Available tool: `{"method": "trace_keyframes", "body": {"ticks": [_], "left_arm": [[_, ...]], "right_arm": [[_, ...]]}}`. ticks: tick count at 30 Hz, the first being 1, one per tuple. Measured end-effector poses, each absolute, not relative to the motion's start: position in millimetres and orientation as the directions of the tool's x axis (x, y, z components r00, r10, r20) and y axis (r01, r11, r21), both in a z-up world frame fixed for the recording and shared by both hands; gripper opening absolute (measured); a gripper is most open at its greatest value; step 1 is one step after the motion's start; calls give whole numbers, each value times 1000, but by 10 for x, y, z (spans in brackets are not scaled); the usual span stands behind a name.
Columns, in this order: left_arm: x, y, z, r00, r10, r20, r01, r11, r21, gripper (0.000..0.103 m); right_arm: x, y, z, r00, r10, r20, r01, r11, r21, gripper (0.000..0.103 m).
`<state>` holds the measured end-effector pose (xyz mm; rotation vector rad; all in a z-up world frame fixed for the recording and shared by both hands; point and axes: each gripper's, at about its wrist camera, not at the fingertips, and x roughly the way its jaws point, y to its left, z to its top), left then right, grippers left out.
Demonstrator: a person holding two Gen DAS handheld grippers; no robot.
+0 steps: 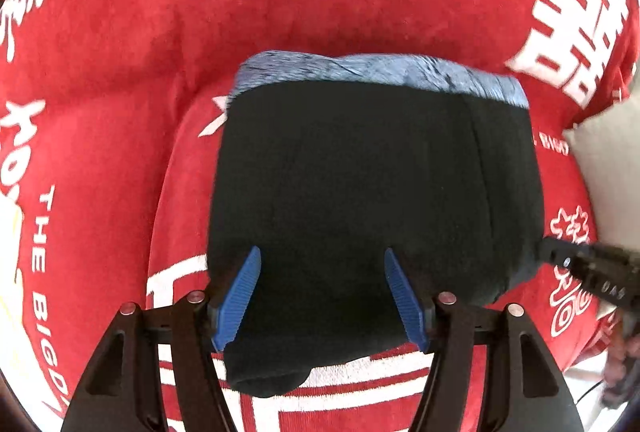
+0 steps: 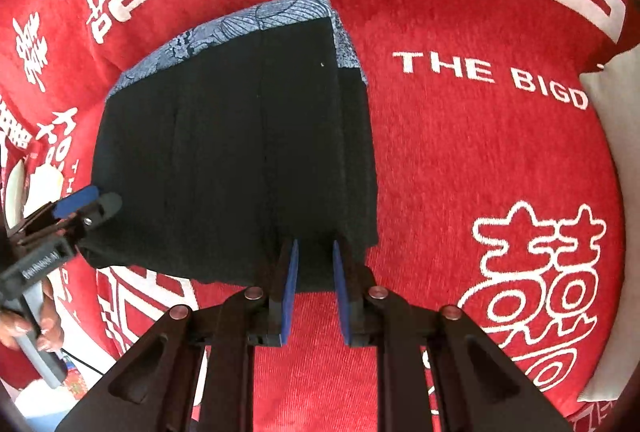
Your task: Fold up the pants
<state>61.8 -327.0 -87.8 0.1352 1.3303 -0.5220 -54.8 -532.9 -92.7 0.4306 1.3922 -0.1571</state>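
Note:
The black pants [image 1: 360,199] lie folded into a thick square on the red cloth, on top of a folded blue patterned garment [image 1: 380,71] that shows along the far edge. My left gripper [image 1: 320,256] is open, its blue fingers spread above the near part of the pants, holding nothing. In the right wrist view the pants [image 2: 224,159] and the blue garment [image 2: 256,19] sit left of centre. My right gripper [image 2: 315,248] is partly open with a narrow gap, its tips at the pants' near right edge; nothing is clearly pinched. Each gripper shows in the other's view: right [image 1: 568,260], left [image 2: 84,203].
A red cloth [image 1: 120,71] with white Chinese characters and English lettering covers the surface. A white cushion [image 1: 600,167] lies at the right edge, also in the right wrist view [image 2: 612,119]. A hand [image 2: 44,324] holds the left gripper's handle.

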Motion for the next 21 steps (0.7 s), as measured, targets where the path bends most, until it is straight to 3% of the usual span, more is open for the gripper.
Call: {"method": "trace_keyframes", "body": {"ticks": [8,11,12,21], "left_arm": [[687,-3281,-890,125,-246,-961,420,891,-173,66],[685,-3306,-906,115,-254,-960,416,890,-185,82],[679,-3296,-899,116,-255,-960,411,892,-187,82],[687,-3336,-912,114,-222,-968,427,891,-154,82]], "right_arm": [[-484,-5277,-929,168,139,-976,372,908,193,20],[-458,-5344,-878,152,119,-981,385,907,169,36],[-455,-5370,-855,149,108,-983,393,905,159,41],[-456,-5458,-759,148,106,-983,409,899,158,53]]}}
